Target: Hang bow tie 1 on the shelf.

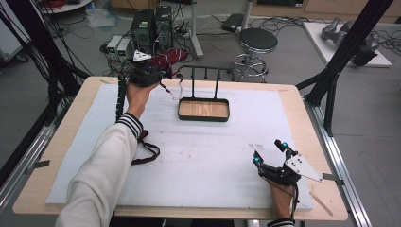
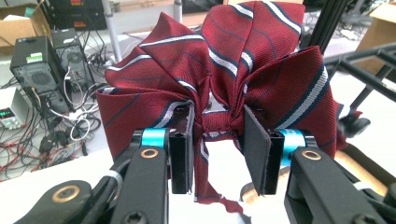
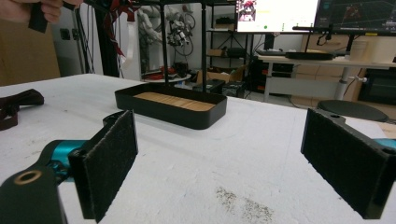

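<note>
**Bow tie up in the air, right gripper parked wide open**

Plenty of free room here. The white mat covers most of the wooden table, and the whole middle stretch of it is bare. The black tray with the wood bottom sits toward the far edge, with a thin black rack rising from it (posts and a top bar with little pegs). A dark strap lies on the mat near the left forearm.

The left gripper is held up past the far left corner of the table, just beside the rack's left end, with its jaws pinching the knot of the bow tie. The tie is dark red with white and navy diagonal stripes, wings fanned out wide above the pads, and a loose tail hanging down between the jaws.

The right gripper rests low on the mat near the front right corner, jaws spread well apart with nothing between them, well clear of the tray. In its own view some dark specks dot the mat just ahead.
</note>
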The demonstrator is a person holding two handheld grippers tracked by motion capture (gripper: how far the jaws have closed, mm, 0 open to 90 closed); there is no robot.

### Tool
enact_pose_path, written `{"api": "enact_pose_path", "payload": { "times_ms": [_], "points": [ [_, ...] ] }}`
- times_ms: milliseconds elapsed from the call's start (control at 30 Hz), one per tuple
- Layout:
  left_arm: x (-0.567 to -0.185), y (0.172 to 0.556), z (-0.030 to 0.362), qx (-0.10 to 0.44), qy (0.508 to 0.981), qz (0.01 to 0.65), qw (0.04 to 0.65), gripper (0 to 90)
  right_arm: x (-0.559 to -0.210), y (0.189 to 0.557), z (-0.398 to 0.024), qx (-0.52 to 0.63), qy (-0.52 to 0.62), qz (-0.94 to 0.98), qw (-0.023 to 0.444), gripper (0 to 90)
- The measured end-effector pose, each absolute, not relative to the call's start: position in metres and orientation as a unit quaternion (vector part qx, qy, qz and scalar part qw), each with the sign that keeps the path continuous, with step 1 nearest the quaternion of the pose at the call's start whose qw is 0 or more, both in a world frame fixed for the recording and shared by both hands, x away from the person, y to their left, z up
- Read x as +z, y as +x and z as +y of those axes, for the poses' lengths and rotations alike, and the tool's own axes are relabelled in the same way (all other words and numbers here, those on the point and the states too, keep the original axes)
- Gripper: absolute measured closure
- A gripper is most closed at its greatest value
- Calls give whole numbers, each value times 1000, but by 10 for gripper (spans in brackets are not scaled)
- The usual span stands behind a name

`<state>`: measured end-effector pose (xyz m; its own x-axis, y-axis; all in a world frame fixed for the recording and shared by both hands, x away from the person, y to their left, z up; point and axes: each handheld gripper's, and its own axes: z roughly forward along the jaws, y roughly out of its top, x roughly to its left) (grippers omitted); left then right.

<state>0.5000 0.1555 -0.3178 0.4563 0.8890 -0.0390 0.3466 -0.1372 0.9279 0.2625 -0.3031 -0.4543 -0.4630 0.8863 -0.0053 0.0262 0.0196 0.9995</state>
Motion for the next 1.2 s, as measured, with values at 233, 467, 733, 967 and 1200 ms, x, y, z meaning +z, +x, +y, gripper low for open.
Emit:
{"api": "enact_pose_path", "payload": {
  "times_ms": [233,467,733,967,1200],
  "points": [
    [-322,499,156,264,713,447,471,647,-454,263,-303,593,370,616,364,103],
    [-327,498,151,249,726,443,463,646,-454,263,-303,593,372,617,361,103],
    [-328,494,154,244,731,439,462,643,-454,263,-302,591,373,618,361,103],
    [-325,492,161,231,735,426,475,493,-454,263,-302,591,374,618,360,103],
    [-318,483,172,222,732,393,510,273,-454,263,-302,589,375,618,361,103]
  ]
}}
